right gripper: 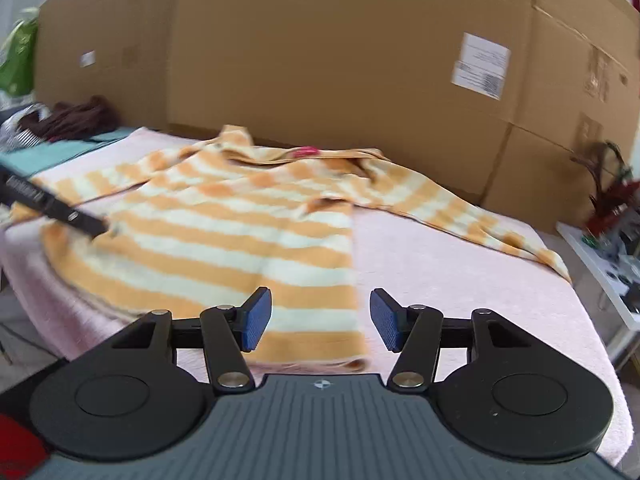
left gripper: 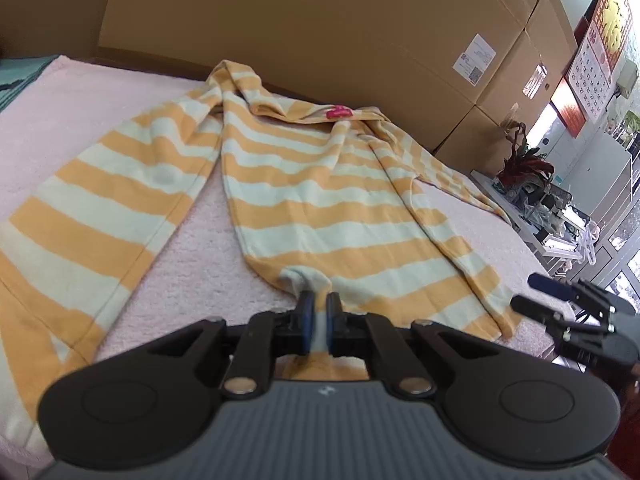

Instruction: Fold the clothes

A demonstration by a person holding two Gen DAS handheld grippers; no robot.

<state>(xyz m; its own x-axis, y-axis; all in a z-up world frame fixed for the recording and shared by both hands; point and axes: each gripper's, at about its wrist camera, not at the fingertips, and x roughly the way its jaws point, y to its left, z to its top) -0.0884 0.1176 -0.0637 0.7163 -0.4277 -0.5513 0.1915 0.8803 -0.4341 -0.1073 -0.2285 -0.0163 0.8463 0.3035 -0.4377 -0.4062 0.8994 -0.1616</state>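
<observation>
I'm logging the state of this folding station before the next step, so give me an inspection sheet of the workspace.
Surface: pink towel-like cover over the work surface.
Job's things: striped shirt, orange and pale, spread mostly flat with both sleeves out; pink tag at the collar.
Clutter: dark clothes pile and teal cloth at the far left.
Grippers: left gripper shut on the shirt's hem; right gripper open over the hem's right corner.
Cables: nothing seen.
Surroundings: cardboard boxes behind, wall calendar, potted plant on a side table.
</observation>
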